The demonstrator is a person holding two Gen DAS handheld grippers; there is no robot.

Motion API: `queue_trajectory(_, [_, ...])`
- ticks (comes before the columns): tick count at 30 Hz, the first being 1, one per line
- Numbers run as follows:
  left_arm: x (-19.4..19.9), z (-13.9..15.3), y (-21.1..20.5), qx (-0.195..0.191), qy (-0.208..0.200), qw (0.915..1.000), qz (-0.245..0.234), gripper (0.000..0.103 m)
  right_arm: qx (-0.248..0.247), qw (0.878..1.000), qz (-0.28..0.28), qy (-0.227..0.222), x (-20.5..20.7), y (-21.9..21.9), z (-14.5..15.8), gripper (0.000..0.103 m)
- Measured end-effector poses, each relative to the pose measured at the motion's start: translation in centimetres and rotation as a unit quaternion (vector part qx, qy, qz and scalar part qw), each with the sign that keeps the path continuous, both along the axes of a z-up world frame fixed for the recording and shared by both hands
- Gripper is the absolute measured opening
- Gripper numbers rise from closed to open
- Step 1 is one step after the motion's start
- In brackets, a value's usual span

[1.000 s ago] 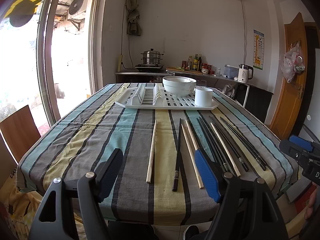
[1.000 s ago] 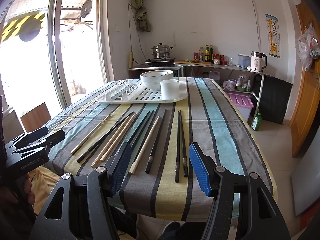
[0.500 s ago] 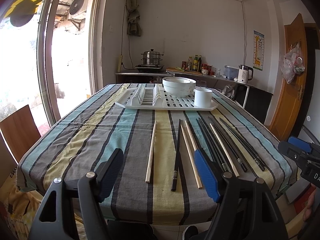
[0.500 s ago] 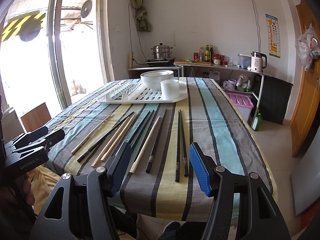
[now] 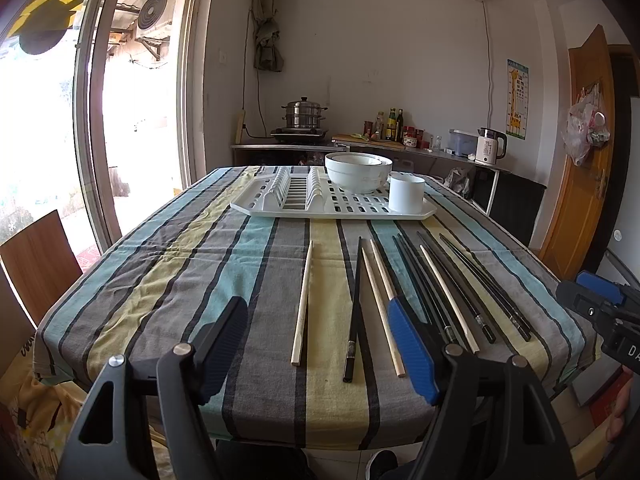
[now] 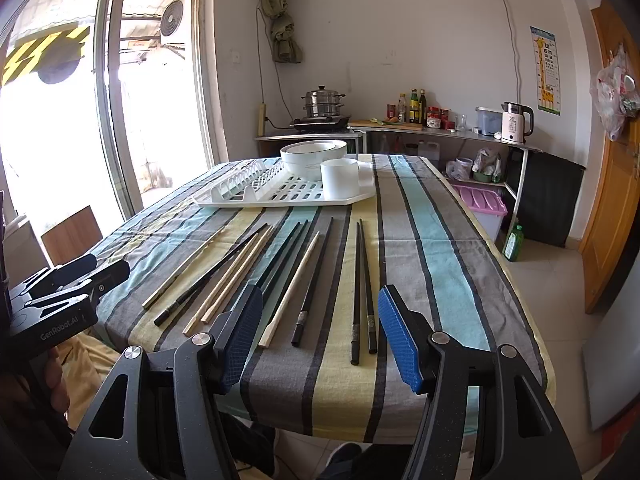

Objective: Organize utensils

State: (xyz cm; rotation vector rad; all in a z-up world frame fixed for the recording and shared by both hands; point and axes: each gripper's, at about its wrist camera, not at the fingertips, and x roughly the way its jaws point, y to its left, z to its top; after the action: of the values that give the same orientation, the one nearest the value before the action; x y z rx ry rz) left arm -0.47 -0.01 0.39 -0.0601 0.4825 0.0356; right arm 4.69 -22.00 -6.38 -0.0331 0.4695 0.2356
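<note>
Both grippers poised at the near table edge, nothing picked up yet

The left gripper [image 5: 316, 348] and right gripper [image 6: 320, 336] hang with fingers spread wide and empty, barely shifted over the last second, so sorting is not begun. Beyond them the chopsticks [image 6: 304, 276], black and pale mixed, lie loose on the striped tablecloth [image 5: 168, 276]; open cloth separates them from the drying rack [image 5: 332, 204] and white cup [image 6: 340, 179].

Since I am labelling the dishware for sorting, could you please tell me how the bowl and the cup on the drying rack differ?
The bowl is wide with sides tapering toward its base; the cup is narrower and straight-walled. The bowl sits farther back on the drying rack; the cup stands at the near right corner. Both are white and upright.
</note>
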Motion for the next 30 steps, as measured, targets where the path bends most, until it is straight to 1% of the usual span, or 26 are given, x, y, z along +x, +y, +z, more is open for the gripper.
queue_trajectory(9, [0.5, -0.3, -0.1, 0.004, 0.009, 0.9999, -0.003, 0.074, 0.002, 1.000, 0.000, 0.005, 0.3, 0.1, -0.2, 0.061])
queue_trajectory(15, [1.9, -0.7, 0.0, 0.003, 0.027, 0.9996, -0.009, 0.072, 0.002, 1.000, 0.002, 0.016, 1.3, 0.3, -0.4, 0.061])
queue_trajectory(23, [5.2, -0.9, 1.3, 0.016, 0.052, 0.9985, -0.002, 0.067, 0.003, 0.999, 0.021, 0.043, 4.0, 1.6, -0.6, 0.061])
queue_trajectory(27, [7.8, -1.1, 2.4, 0.011, 0.076, 0.9970, -0.002, 0.065, 0.001, 0.998, 0.027, 0.056, 6.2, 2.5, -0.4, 0.061])
queue_trajectory(29, [9.1, -1.2, 2.8, 0.011, 0.089, 0.9960, -0.008, 0.062, 0.003, 0.997, 0.031, 0.067, 7.6, 3.0, -0.2, 0.055])
queue_trajectory(30, [9.8, -1.2, 2.9, 0.013, 0.095, 0.9953, -0.013, 0.062, 0.004, 0.997, 0.035, 0.072, 8.3, 3.2, -0.2, 0.051])
